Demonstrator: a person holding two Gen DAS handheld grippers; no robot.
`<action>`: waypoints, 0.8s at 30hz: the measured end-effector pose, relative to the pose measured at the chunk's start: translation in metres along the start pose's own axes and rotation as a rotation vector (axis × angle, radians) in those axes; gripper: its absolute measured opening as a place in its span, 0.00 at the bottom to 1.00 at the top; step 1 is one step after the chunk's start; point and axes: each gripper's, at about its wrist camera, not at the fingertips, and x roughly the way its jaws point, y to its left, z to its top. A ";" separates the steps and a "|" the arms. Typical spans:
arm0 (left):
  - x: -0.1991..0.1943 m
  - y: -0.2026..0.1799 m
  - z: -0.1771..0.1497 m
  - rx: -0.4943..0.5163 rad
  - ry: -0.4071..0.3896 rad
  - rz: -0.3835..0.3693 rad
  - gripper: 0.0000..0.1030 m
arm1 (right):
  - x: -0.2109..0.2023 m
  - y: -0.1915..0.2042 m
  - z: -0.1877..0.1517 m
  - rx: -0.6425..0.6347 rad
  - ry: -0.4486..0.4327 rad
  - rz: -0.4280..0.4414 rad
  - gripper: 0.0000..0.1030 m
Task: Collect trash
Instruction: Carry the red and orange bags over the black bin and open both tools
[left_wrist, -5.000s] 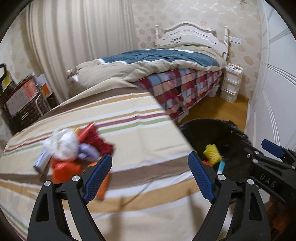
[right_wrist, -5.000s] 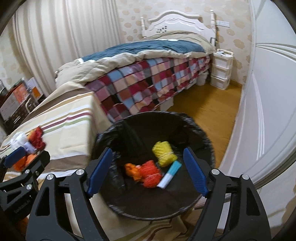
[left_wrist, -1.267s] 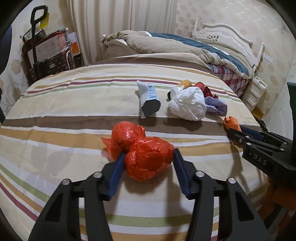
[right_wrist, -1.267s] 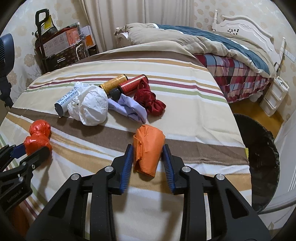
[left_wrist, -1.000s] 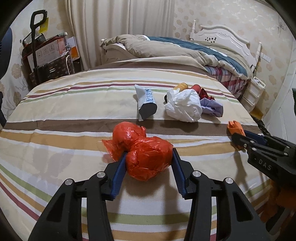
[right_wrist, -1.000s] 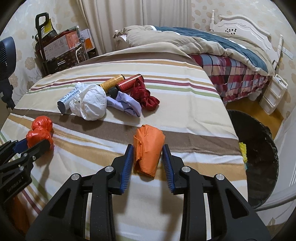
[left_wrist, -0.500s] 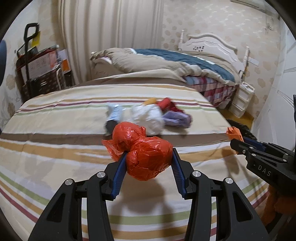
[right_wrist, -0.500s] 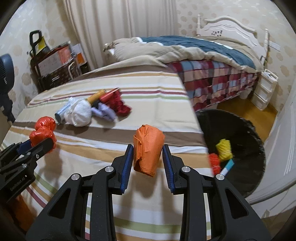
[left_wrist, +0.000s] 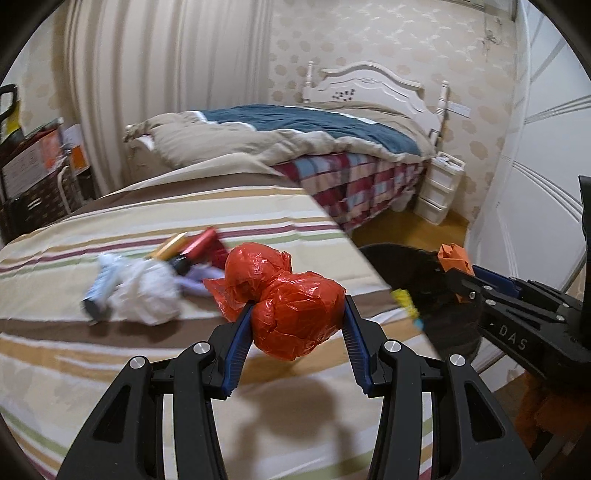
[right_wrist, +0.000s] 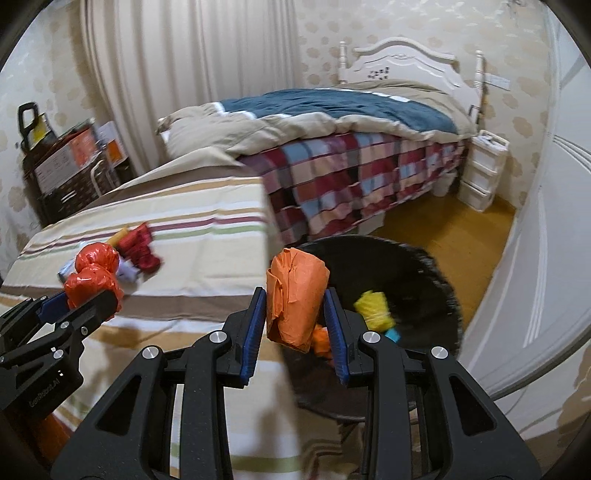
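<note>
Red plastic wad (left_wrist: 295, 314) is clamped tight in your left gripper (left_wrist: 298, 317), blue pads pressing both sides, and it's up off the striped cover (left_wrist: 110, 369). Your right gripper (right_wrist: 295, 314) is clenched on the orange wad (right_wrist: 295, 299), which sits right at the near rim of the black bin (right_wrist: 424, 273). Inside the bin you've got a yellow bundle (right_wrist: 373, 304), an orange scrap and something light blue, all a bit blurry. Rest of the trash is on the cover: a white bag (left_wrist: 147, 291), a tube (left_wrist: 98, 295) beside it, a red can (left_wrist: 201, 240), some purple and dark red bits. From the left view the bin is off to the right, past the cover's edge.
</note>
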 end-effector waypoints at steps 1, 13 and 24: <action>0.003 -0.004 0.001 0.002 0.000 -0.006 0.46 | 0.001 -0.006 0.001 0.009 -0.001 -0.010 0.30; 0.043 -0.047 0.021 0.046 0.017 -0.039 0.46 | 0.020 -0.051 0.006 0.067 0.001 -0.069 0.30; 0.071 -0.075 0.028 0.075 0.041 -0.019 0.46 | 0.034 -0.074 0.003 0.102 0.013 -0.097 0.31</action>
